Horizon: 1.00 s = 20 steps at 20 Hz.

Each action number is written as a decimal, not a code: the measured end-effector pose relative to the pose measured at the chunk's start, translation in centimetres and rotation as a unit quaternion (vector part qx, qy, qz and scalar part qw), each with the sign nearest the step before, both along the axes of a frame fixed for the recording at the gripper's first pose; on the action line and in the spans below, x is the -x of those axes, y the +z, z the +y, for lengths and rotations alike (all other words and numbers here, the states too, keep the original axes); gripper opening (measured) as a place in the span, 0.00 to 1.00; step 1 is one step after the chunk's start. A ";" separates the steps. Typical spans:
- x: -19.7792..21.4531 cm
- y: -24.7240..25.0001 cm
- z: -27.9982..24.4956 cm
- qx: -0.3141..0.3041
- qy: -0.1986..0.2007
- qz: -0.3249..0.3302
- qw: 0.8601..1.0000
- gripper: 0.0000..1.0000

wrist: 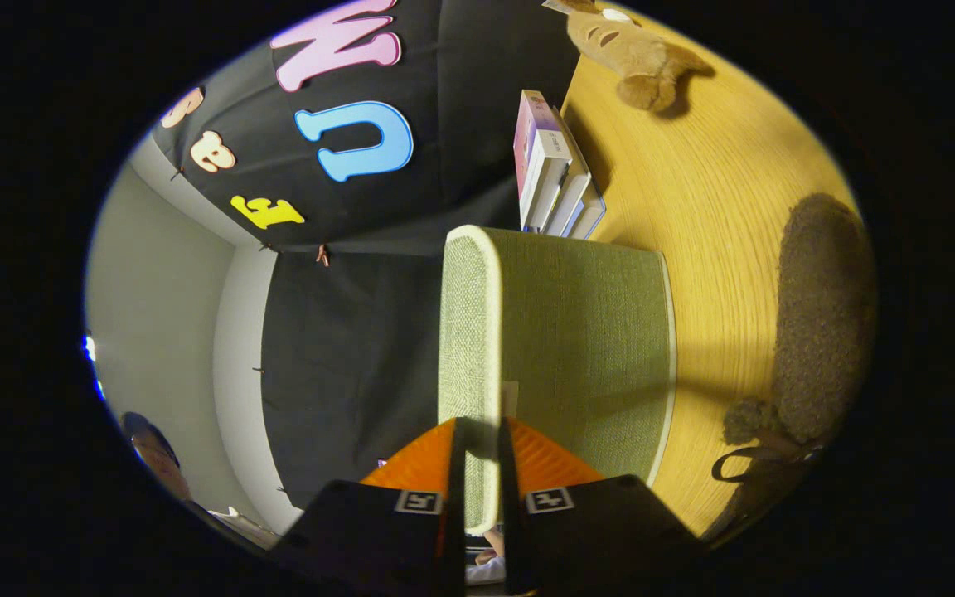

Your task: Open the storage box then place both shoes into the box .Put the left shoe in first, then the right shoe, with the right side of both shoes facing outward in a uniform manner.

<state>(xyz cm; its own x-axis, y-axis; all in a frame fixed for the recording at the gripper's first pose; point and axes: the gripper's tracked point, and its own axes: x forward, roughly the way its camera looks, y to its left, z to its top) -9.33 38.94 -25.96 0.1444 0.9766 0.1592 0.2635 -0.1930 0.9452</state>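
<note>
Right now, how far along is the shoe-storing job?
Nothing looks finished. In hand: the fingers pinch the lid edge of the green storage box, lid apparently not yet raised. Left: opening it and loading the shoes; one brown fuzzy shoe lies on the wooden table beside the box.

Wooden table (693, 207), black cloth wall (345, 348)
</note>
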 end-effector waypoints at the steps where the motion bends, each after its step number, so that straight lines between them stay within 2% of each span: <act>1: -0.3 0.6 -0.2 0.002 -0.008 -0.009 1.000 0.14; 2: -0.3 1.0 -0.2 0.007 -0.012 -0.022 1.000 0.06; 5: -1.2 3.5 -0.6 0.017 -0.032 -0.038 0.999 0.05; 11: -3.9 12.9 1.0 0.038 -0.075 -0.115 0.990 0.06; 17: -5.1 21.3 8.0 0.071 -0.059 -0.236 0.967 0.06; 20: -5.0 23.7 12.2 0.074 -0.047 -0.261 0.961 0.06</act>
<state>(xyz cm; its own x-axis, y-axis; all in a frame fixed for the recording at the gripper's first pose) -4.29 51.17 -2.24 0.1721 0.9805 0.0944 -0.2664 -0.0459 0.9628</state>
